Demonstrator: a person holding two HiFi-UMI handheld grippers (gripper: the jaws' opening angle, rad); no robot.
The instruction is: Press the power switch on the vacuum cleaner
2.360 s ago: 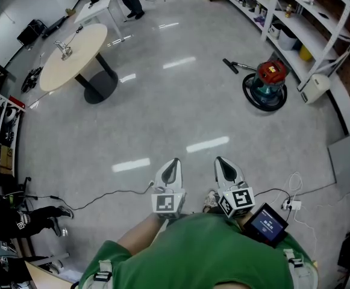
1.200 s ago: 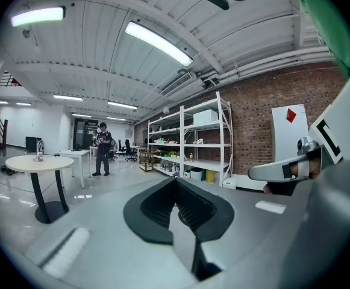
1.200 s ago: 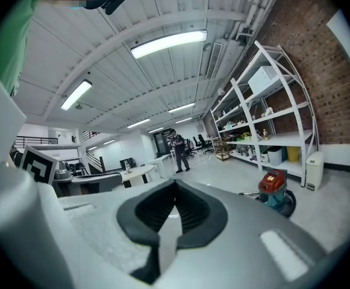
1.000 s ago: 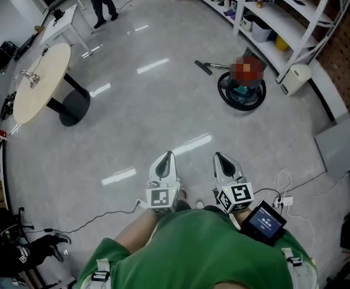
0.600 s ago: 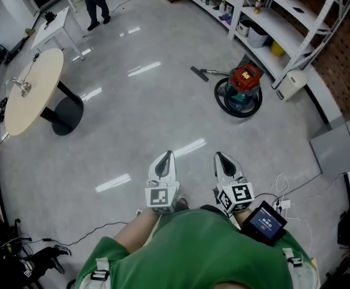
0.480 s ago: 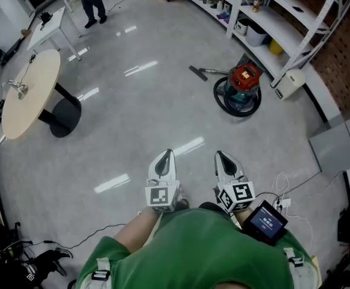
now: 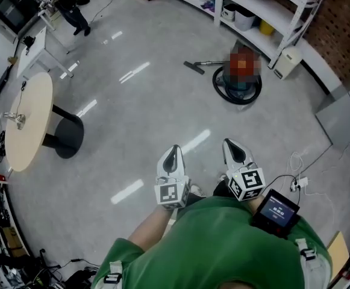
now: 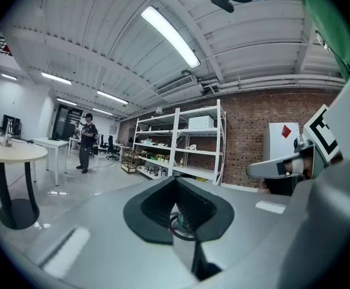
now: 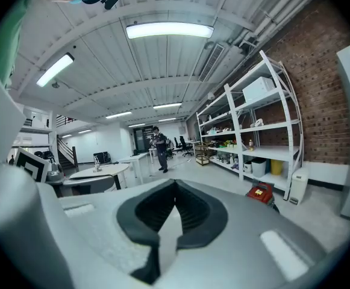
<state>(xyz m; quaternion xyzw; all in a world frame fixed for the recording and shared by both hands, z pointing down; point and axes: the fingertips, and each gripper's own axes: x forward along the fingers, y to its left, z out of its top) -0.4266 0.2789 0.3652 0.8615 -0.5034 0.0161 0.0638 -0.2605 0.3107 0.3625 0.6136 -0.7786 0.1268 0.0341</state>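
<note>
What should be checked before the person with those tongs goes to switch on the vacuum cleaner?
1. Vacuum cleaner within reach: not ok. It stands far off, near the shelves.
2. Tongs free for pressing: ok. The left tongs and the right tongs are both shut and hold nothing.
3. Power switch found: cannot tell. The machine's top is blurred in the head view and too small in the right gripper view.
4. Way across the floor: ok. Nothing lies between; a white cable lies off to the right.
5. Bystander out of the way: ok, far off by a desk.
</note>
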